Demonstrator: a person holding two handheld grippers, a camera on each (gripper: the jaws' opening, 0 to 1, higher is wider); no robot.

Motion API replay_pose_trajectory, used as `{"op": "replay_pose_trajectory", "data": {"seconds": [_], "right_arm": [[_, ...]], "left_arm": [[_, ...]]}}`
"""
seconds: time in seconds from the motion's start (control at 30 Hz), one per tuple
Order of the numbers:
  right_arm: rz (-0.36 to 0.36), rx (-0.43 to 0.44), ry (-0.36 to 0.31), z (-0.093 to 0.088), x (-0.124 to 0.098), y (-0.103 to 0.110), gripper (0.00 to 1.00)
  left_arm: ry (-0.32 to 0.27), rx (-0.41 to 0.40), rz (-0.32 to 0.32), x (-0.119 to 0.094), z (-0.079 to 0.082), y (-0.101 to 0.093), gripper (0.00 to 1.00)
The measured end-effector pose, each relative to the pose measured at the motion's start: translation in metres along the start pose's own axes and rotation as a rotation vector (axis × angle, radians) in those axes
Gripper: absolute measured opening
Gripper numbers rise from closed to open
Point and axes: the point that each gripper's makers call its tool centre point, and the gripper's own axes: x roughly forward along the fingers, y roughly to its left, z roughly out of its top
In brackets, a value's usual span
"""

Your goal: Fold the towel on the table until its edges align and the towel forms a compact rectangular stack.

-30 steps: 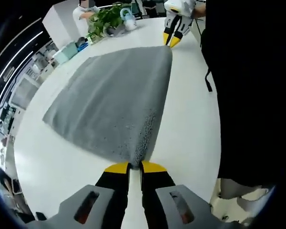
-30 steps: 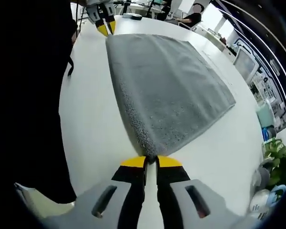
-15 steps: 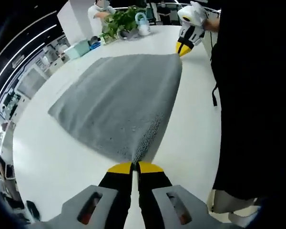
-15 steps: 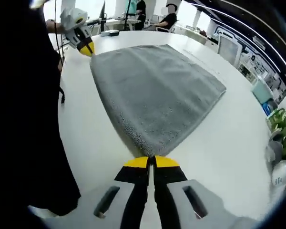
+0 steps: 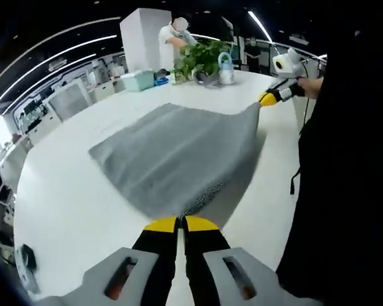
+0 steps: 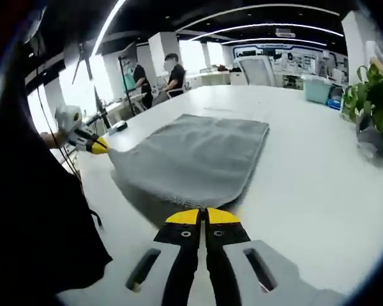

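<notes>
A grey towel (image 5: 179,150) lies spread on the white table (image 5: 64,204); its near edge is lifted off the surface, casting a shadow beneath. My left gripper (image 5: 180,223) is shut on one near corner of the towel. My right gripper (image 6: 205,215) is shut on the other near corner of the same towel (image 6: 195,156). In the left gripper view the right gripper (image 5: 269,97) shows at the upper right, pinching its corner. In the right gripper view the left gripper (image 6: 97,146) shows at the left, holding its corner. The far edge of the towel still rests on the table.
A potted plant (image 5: 201,57), a pale bottle (image 5: 225,60) and a teal box (image 5: 138,80) stand at the table's far end. A person (image 5: 172,41) stands behind them. A dark-clothed body (image 5: 345,178) is close beside the table. More people (image 6: 172,71) sit at desks beyond.
Both grippers have risen, lifting the towel's near edge off the table; the views now look more level across the room. The towel's far edge stays down.
</notes>
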Motion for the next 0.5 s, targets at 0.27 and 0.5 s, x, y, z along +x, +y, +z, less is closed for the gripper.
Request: {"op": "replay_pose_trajectory", "data": {"seconds": [0.27, 0.5], "right_arm": [[0.028, 0.063, -0.133, 0.031, -0.003, 0.003, 0.00], [0.055, 0.142, -0.233, 0.049, -0.006, 0.003, 0.00]], "left_arm": [[-0.116, -0.096, 0.031, -0.007, 0.019, 0.009, 0.03], [-0.235, -0.181, 0.028, -0.014, 0.046, 0.009, 0.03]]}}
